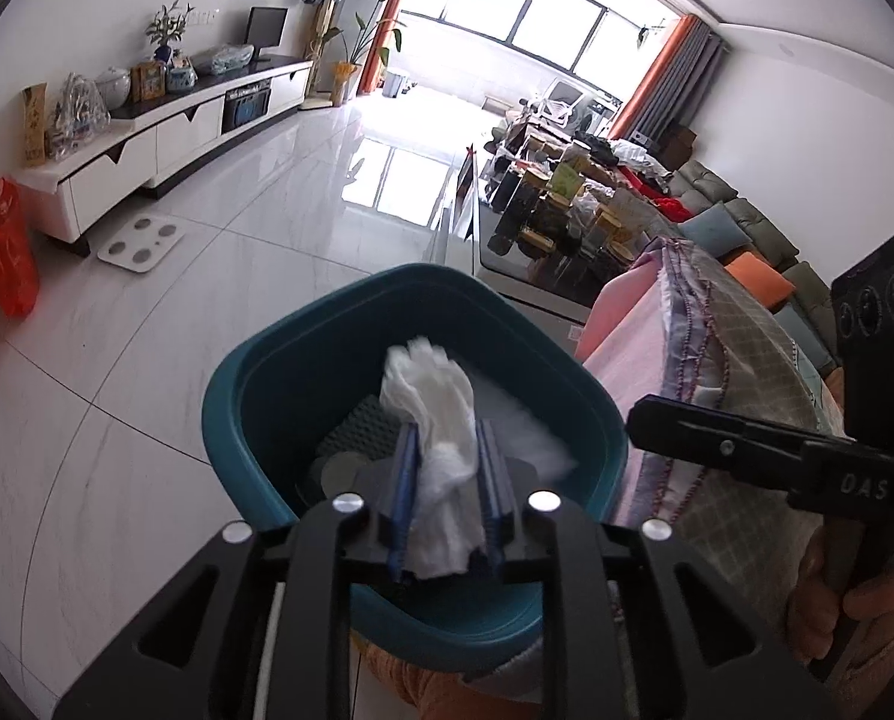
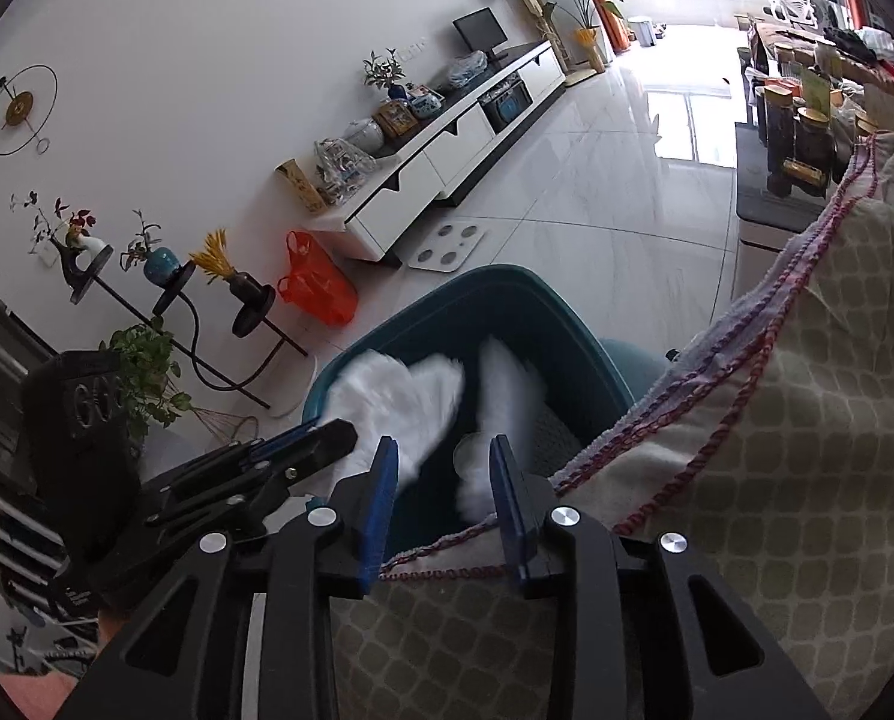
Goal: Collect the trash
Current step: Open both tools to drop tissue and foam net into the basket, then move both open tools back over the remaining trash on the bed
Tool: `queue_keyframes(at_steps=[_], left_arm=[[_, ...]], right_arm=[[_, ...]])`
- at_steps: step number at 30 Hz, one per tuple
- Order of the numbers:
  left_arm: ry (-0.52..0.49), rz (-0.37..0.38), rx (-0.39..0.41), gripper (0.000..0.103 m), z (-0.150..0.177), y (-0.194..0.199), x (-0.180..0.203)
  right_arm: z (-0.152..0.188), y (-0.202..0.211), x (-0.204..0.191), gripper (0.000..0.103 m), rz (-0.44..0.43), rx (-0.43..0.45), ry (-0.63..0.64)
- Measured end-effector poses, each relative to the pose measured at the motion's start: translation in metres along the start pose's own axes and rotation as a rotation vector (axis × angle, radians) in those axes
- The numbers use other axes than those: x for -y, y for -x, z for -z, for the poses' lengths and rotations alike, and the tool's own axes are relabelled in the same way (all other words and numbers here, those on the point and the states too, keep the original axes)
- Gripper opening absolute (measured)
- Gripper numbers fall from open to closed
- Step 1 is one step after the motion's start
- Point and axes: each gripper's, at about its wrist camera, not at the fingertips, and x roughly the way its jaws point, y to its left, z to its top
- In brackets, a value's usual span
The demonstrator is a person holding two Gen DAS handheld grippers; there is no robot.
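A teal bin (image 1: 237, 396) (image 2: 507, 276) stands on the tiled floor beside a cloth-covered sofa arm. My left gripper (image 1: 447, 429) hangs over it with a crumpled white tissue (image 1: 441, 480) filling the narrow gap between its blue pads, touching both. My right gripper (image 2: 442, 444) is over the bin too. Its jaws stand apart, and a blurred white tissue (image 2: 510, 402) hangs loose beside the right pad, clear of the left one. Each gripper shows in the other's view: the right gripper (image 1: 645, 414), the left gripper (image 2: 342, 429). A grey textured piece (image 1: 363, 426) lies in the bin.
The checked cloth on the sofa arm (image 2: 747, 480) (image 1: 717, 348) lies right of the bin. A white scale (image 1: 141, 240) and an orange bag (image 1: 3, 246) sit on the floor by the white TV cabinet (image 1: 165, 132). A low table with jars (image 1: 567, 210) stands further back.
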Motion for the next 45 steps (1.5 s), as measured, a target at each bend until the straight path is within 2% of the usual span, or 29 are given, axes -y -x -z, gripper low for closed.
queue_keyframes(at_steps=[1,5,10,17,20,26,30,38,45], left_arm=[[0.004,0.000,-0.005,0.028,-0.003,-0.005,-0.004],[0.009,0.009,-0.016,0.031,-0.002,-0.010,-0.006],[-0.026,0.032,0.019,0.032,0.001,-0.001,0.006],[-0.151,0.122,0.094,0.039,0.008,0.027,0.055],[-0.232,0.189,0.110,0.040,0.014,0.034,0.089],[-0.356,0.313,0.086,0.042,0.030,0.032,0.150],[-0.431,0.401,0.042,0.042,0.044,0.023,0.197],[-0.564,0.510,-0.047,0.042,0.075,0.005,0.273],[-0.659,0.572,-0.108,0.042,0.098,-0.010,0.339]], right_arm=[[0.000,0.002,0.000,0.036,-0.001,0.002,-0.001],[0.002,0.009,0.002,0.041,-0.009,0.015,-0.007],[0.010,0.032,0.001,0.049,-0.015,0.051,0.010],[0.035,0.091,0.000,0.056,0.010,0.157,0.068],[0.048,0.118,0.006,0.057,0.038,0.209,0.072],[0.087,0.183,0.034,0.058,0.144,0.326,0.006],[0.115,0.219,0.055,0.060,0.219,0.389,-0.056],[0.172,0.283,0.101,0.060,0.363,0.486,-0.192],[0.216,0.336,0.133,0.060,0.485,0.577,-0.305]])
